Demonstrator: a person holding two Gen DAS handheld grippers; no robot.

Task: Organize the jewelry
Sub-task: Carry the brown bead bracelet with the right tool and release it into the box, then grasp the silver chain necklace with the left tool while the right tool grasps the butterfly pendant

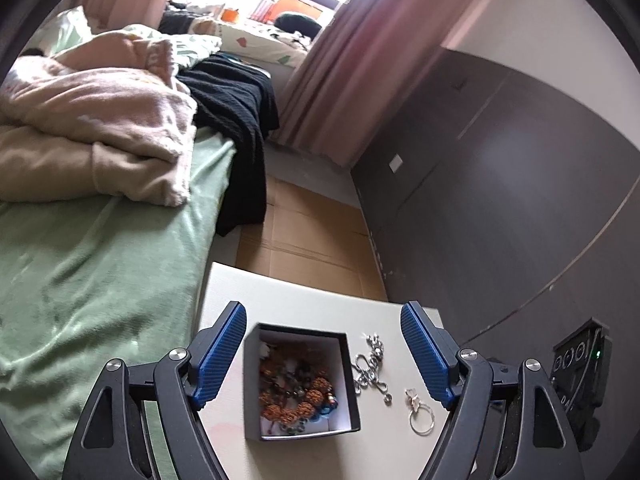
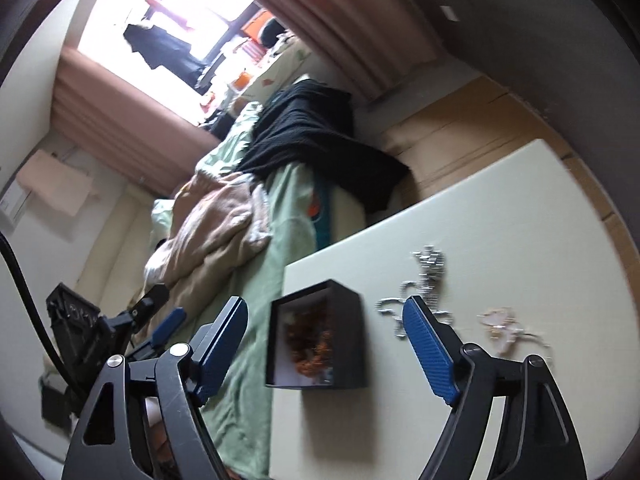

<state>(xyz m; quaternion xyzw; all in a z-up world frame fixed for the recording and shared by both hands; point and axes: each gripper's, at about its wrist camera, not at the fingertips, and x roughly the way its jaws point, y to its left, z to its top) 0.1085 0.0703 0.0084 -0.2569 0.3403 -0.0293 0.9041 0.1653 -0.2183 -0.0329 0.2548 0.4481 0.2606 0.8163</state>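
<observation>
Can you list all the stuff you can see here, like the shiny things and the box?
box: one, black, open, on the table
beads: a pile, orange-brown, inside the box
chain: one, silver, on the table right of the box
ring: one, silver with a small charm, right of the chain
table: one, white, beside the bed
bed: one, green sheet, beige blanket, black cloth
left gripper: open, blue pads
right gripper: open, blue pads
</observation>
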